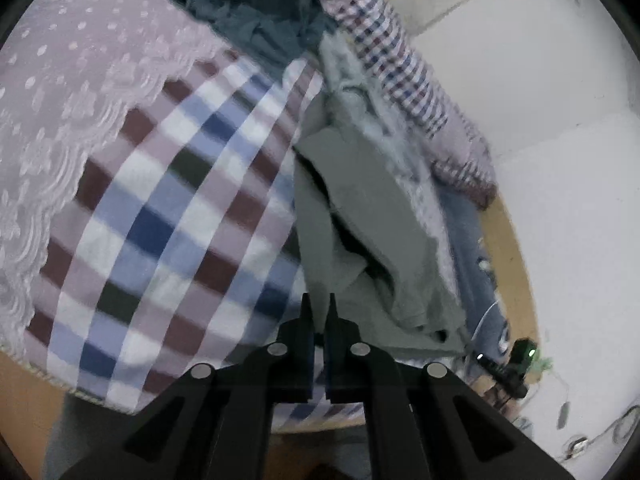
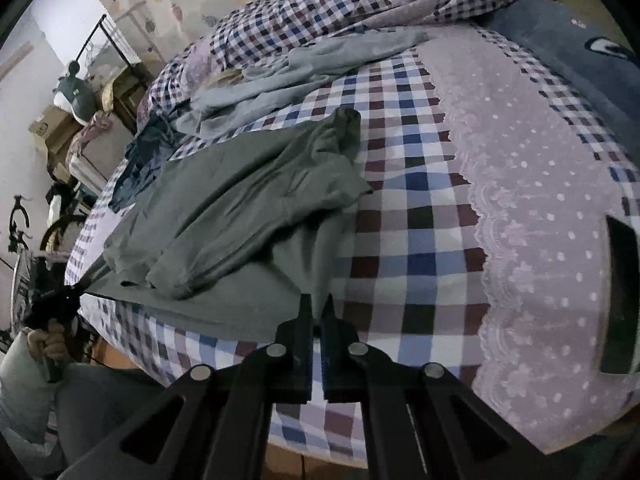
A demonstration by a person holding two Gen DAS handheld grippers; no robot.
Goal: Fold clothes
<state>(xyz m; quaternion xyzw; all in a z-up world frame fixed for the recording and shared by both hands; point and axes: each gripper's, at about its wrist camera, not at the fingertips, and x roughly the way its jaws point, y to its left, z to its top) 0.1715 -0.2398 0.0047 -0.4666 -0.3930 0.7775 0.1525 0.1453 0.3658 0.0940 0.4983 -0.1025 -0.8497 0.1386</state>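
A grey-green garment (image 2: 224, 208) lies crumpled on the checked bedsheet (image 2: 400, 208), its near edge pulled taut along the bed's front. My right gripper (image 2: 318, 300) is shut on one corner of that edge. At the far left of the right wrist view, the left gripper (image 2: 78, 290) pinches the other corner, with a hand (image 2: 48, 340) around its handle. In the left wrist view, the left gripper (image 1: 319, 300) is shut on the grey-green garment (image 1: 360, 216), which hangs in folds in front of it.
A light blue garment (image 2: 300, 68) and a dark blue one (image 2: 140, 156) lie further back on the bed. A blue pillow (image 2: 580, 64) sits at the far right, with a flat black object (image 2: 620, 296) on the pink lace cover (image 2: 540, 200). Boxes (image 2: 56, 128) and a bicycle (image 2: 20, 220) stand left.
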